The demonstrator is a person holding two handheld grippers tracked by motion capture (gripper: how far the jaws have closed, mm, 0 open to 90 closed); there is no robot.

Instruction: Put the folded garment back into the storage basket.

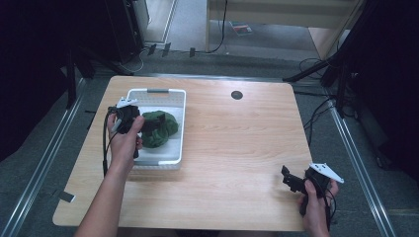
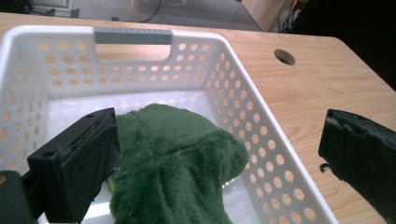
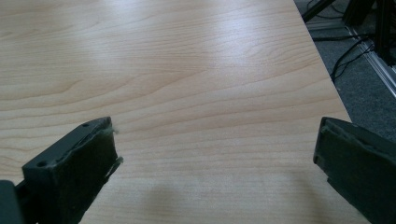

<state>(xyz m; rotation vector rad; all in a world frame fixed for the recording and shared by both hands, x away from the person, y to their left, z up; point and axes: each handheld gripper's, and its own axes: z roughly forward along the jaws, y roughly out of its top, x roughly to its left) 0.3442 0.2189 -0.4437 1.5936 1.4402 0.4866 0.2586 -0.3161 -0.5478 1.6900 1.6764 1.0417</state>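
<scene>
Lying in the white basket (image 2: 261, 135) on the table (image 1: 237, 143), the green plush cloth (image 2: 173, 158) sits just ahead of and below the left gripper (image 2: 215, 154), whose fingers (image 2: 74, 163) stand wide, gripping nothing; the right gripper (image 3: 215, 163), fingers also wide and empty, is well apart over bare table

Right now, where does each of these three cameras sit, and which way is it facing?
High view: above the person's side, looking forward and down on the wooden table; forearms, left gripper and right gripper show.
Left gripper view: on that gripper, facing the green plush toy in the white basket between open jaws.
Right gripper view: on that gripper, facing bare tabletop between open jaws.
Shared: high and left gripper views show basket and toy.
</scene>
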